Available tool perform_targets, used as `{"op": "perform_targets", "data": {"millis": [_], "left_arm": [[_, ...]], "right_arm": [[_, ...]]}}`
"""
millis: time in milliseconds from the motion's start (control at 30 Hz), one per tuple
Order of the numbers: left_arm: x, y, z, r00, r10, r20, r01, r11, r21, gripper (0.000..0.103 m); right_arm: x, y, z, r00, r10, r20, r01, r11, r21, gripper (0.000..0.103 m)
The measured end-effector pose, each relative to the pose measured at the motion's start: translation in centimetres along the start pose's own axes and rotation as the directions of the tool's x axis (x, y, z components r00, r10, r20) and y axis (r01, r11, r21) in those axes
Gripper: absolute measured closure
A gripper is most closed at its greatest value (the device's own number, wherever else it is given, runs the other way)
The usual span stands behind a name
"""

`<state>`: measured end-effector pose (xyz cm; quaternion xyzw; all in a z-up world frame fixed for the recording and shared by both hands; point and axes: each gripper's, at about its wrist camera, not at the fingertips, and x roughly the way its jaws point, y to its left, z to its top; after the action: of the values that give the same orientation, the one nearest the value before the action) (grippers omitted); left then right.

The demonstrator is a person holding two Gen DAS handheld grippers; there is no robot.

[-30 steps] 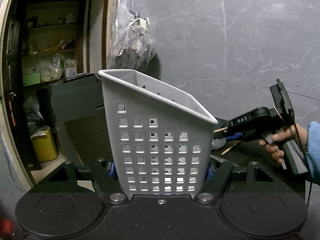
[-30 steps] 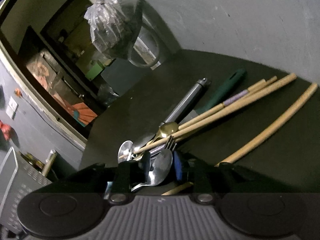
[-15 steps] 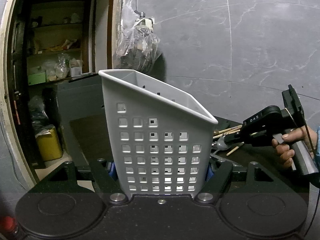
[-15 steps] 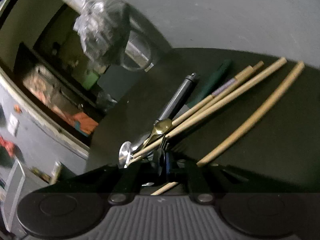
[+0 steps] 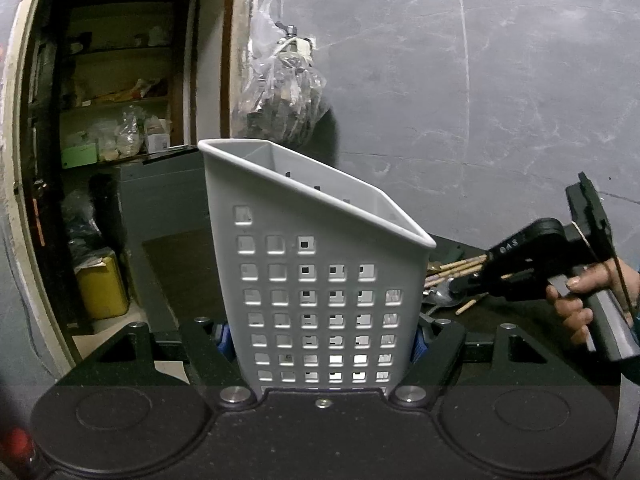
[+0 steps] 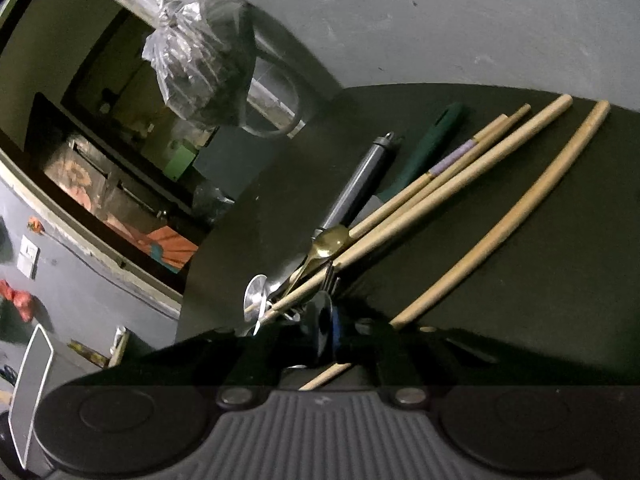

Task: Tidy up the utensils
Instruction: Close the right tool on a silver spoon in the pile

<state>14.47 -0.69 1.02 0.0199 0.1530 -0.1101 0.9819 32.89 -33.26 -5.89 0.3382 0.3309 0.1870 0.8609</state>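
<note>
My left gripper (image 5: pixel 322 340) has its jaws clamped on the upright grey perforated plastic utensil caddy (image 5: pixel 316 280). My right gripper (image 6: pixel 326 326) has its jaws closed on a silver metal spoon (image 6: pixel 322 322), at the utensil pile on the dark tabletop (image 6: pixel 520 300), beside the caddy.

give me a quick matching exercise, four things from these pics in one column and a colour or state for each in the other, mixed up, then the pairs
Things
1. caddy
2. gold spoon
3. plastic bag
4. steel spoon

Colour or state
A. hanging by the doorway
B. between the right gripper's fingers
C. grey, held upright by the left gripper
D. lying in the pile among wooden sticks

Pairs: 1-C, 2-D, 3-A, 4-B
</note>
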Motion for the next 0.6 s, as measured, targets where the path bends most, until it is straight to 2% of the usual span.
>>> {"op": "perform_targets", "data": {"millis": [233, 367, 600], "left_arm": [[-0.2, 0.0, -0.4, 0.999, 0.027, 0.019, -0.027, 0.999, -0.017, 0.027], [-0.4, 0.1, -0.6, 0.999, 0.032, 0.029, -0.031, 0.999, -0.025, 0.027], [-0.9, -0.2, -0.9, 0.999, 0.037, 0.031, -0.036, 0.999, -0.011, 0.027]], "right_arm": [[-2.9, 1.2, -0.3, 0.999, -0.028, 0.046, 0.03, 0.999, -0.038, 0.099], [-4.5, 2.7, -0.6, 0.99, -0.045, 0.132, 0.062, 0.989, -0.131, 0.099], [-6.6, 5.8, -1.5, 0.971, -0.02, 0.237, 0.089, 0.955, -0.284, 0.101]]}}
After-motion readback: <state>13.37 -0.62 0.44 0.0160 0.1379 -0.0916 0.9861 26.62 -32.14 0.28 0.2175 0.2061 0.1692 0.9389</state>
